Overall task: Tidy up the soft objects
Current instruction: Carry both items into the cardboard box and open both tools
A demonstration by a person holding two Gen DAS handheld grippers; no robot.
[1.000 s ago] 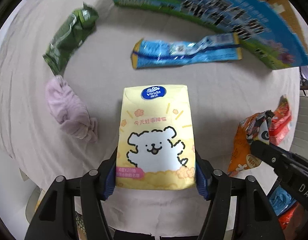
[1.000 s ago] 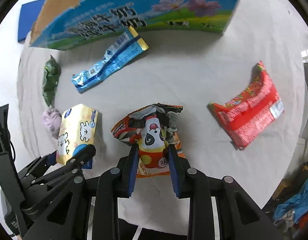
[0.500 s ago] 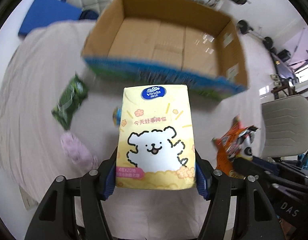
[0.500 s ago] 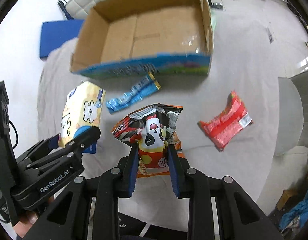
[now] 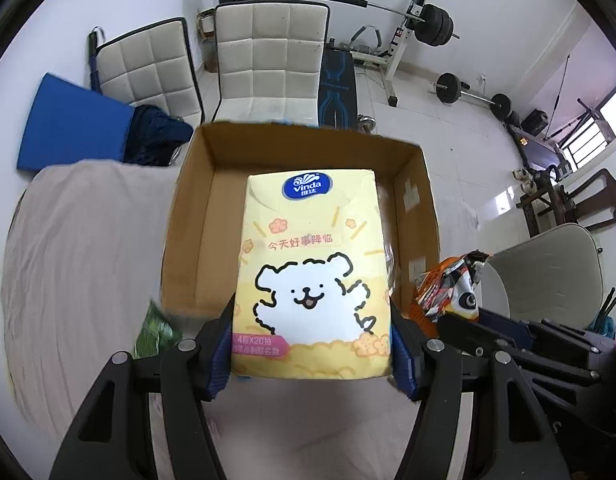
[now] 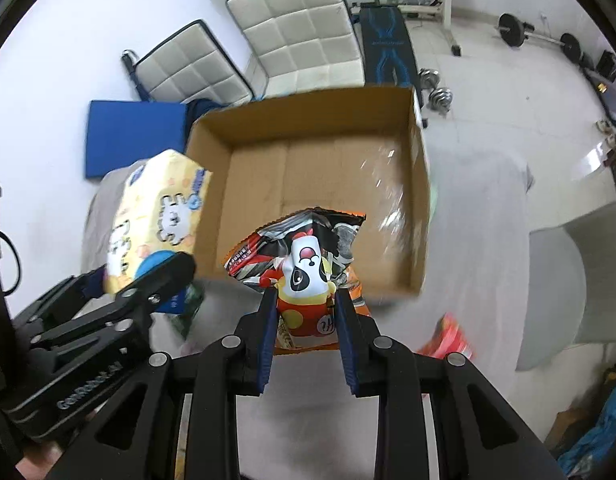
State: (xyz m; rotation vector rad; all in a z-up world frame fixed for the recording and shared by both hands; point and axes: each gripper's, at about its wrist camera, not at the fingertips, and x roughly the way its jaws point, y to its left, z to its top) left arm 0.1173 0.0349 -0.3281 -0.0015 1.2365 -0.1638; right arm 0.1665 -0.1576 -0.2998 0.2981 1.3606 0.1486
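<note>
My left gripper (image 5: 311, 340) is shut on a yellow Vinda tissue pack (image 5: 311, 264) with a white dog on it, held up in front of the open cardboard box (image 5: 188, 216). My right gripper (image 6: 306, 312) is shut on an orange snack bag (image 6: 304, 252) with a panda face, held over the box's (image 6: 319, 168) near edge. The tissue pack (image 6: 156, 216) and the left gripper's fingers (image 6: 160, 280) show at the left of the right wrist view. The snack bag (image 5: 451, 284) shows at the right of the left wrist view. The box looks empty inside.
The table is covered with a pale cloth (image 5: 76, 248). A green packet (image 5: 156, 328) lies near the box's front left corner. A red packet (image 6: 447, 340) lies on the cloth to the right. White chairs (image 5: 268, 60), a blue mat (image 5: 68, 128) and gym weights stand behind.
Both grippers have risen and tilted up with their loads. The view went from the tabletop items to the open box and the room behind. The blue packet and pink cloth are out of view.
</note>
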